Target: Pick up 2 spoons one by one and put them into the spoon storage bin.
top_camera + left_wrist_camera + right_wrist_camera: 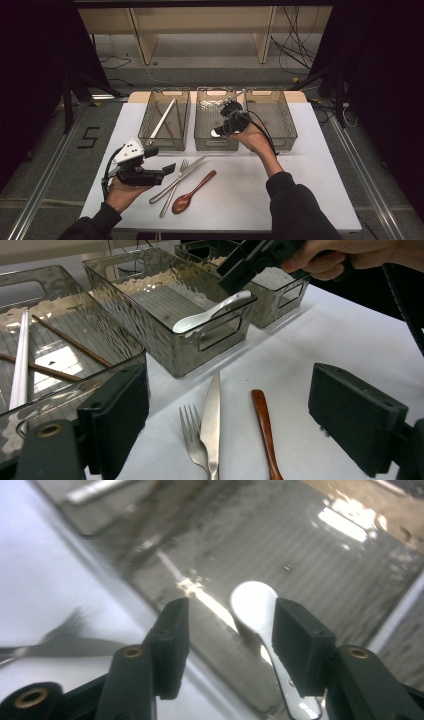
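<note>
Three clear bins stand side by side along the far edge of the white bench (310,165). The right gripper (223,126) hangs over the near end of the middle bin (216,142), the person's right hand (255,140) wrapped round its body. A white spoon (210,314) lies across that bin's near rim, bowl tipped inside, handle rising toward the gripper. In the right gripper view the jaws stand apart with a clear gap, and the spoon's bowl (254,602) shows between them, its handle running down beside the right-hand jaw; whether that jaw touches it, I cannot tell.

Over at the near left corner, the left gripper (169,170) rests low in the left hand (122,192), pointing along the bench. Its jaws are wide apart with nothing between them.

Just beyond it on the bench lie a fork (176,187), a table knife (182,175) crossing it, and a brown wooden spoon (192,192) beside them, all angled toward the near edge.

The left bin (164,141) holds a pale chopstick (162,120) and dark wooden chopsticks (70,340). The right bin (290,135) sits just beside the middle one.
</note>
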Demonstrator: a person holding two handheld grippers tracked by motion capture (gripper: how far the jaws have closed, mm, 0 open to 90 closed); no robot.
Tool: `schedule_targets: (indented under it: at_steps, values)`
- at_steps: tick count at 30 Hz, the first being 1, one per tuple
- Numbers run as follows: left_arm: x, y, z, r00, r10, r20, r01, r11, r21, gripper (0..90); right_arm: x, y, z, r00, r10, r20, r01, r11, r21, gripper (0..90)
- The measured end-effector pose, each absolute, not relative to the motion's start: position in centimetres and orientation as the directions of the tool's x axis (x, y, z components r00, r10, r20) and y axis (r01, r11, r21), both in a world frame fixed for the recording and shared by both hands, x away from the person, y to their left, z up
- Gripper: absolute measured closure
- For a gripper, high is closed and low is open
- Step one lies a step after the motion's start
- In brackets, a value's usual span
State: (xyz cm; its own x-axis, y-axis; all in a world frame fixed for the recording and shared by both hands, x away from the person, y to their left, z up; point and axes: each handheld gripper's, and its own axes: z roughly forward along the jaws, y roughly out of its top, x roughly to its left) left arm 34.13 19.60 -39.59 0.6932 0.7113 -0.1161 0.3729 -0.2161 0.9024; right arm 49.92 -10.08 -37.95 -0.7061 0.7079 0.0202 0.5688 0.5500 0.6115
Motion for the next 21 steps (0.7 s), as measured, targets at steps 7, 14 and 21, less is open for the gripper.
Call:
schedule_targets:
  at_steps: [7, 14, 21]
  values:
    - [34.1, 19.6, -39.6, 0.692, 0.712, -0.115, 0.372, -0.216, 0.903, 16.2, 47.1, -9.7, -37.4, -0.760, 0.649, 0.023, 0.504, 0.567, 0.652, 44.2]
    - [34.1, 19.6, -39.6, 0.691, 0.714, -0.114, 0.371, -0.215, 0.903, 16.2, 45.3, -9.3, -38.1, -0.782, 0.621, 0.045, 0.490, 0.571, 0.659, 43.2]
    - [34.1, 19.7, -39.5, 0.689, 0.716, -0.113, 0.369, -0.212, 0.905, 16.2, 43.8, -8.6, -39.3, -0.815, 0.577, 0.052, 0.465, 0.599, 0.651, 41.9]
